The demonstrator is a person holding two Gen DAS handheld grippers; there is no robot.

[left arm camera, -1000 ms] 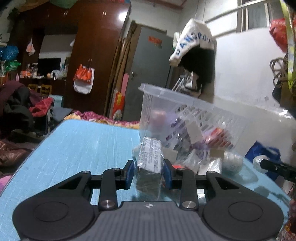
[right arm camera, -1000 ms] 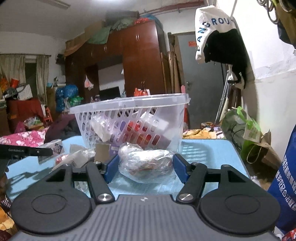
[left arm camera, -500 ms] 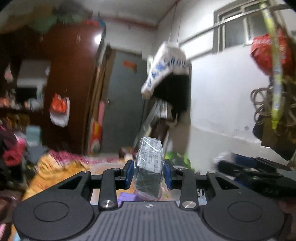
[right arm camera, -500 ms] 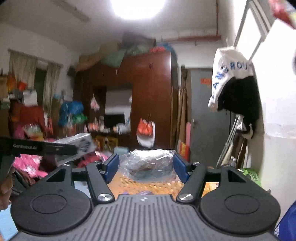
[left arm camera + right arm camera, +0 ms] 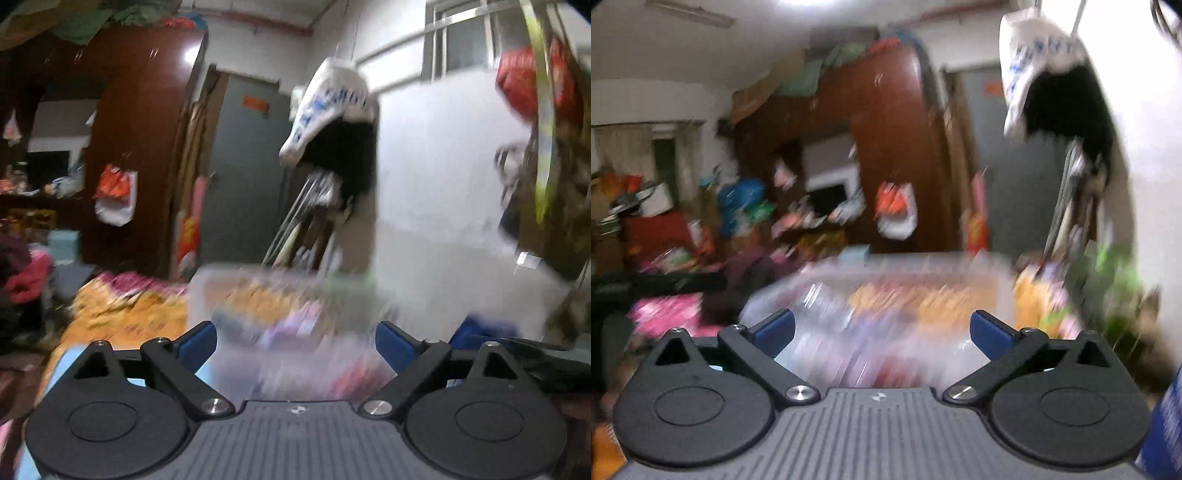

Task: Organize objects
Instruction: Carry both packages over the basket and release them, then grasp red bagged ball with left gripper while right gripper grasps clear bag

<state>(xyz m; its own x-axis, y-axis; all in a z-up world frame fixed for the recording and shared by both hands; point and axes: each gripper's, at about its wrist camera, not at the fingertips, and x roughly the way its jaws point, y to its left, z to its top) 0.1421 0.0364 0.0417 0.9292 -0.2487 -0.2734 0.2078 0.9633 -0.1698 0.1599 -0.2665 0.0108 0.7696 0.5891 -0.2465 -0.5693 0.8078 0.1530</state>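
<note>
Motion blur smears both views, so the contents of the clear plastic basket (image 5: 280, 295) show only as streaks of orange, purple and red. The basket sits just ahead of and below both grippers. The left gripper (image 5: 295, 341) is opening, nothing between its blue pads. The right gripper (image 5: 882, 332) is likewise opening, empty, pointing slightly downward over the basket.

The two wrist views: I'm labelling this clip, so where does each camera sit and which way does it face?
Left wrist: rides the left hand-held gripper, facing forward over the blurred basket toward the grey door; jaws opening, nothing between them.
Right wrist: rides the right hand-held gripper, facing the wardrobe; jaws opening, nothing between them.
Shared: basket, door, hanging white garment.
</note>
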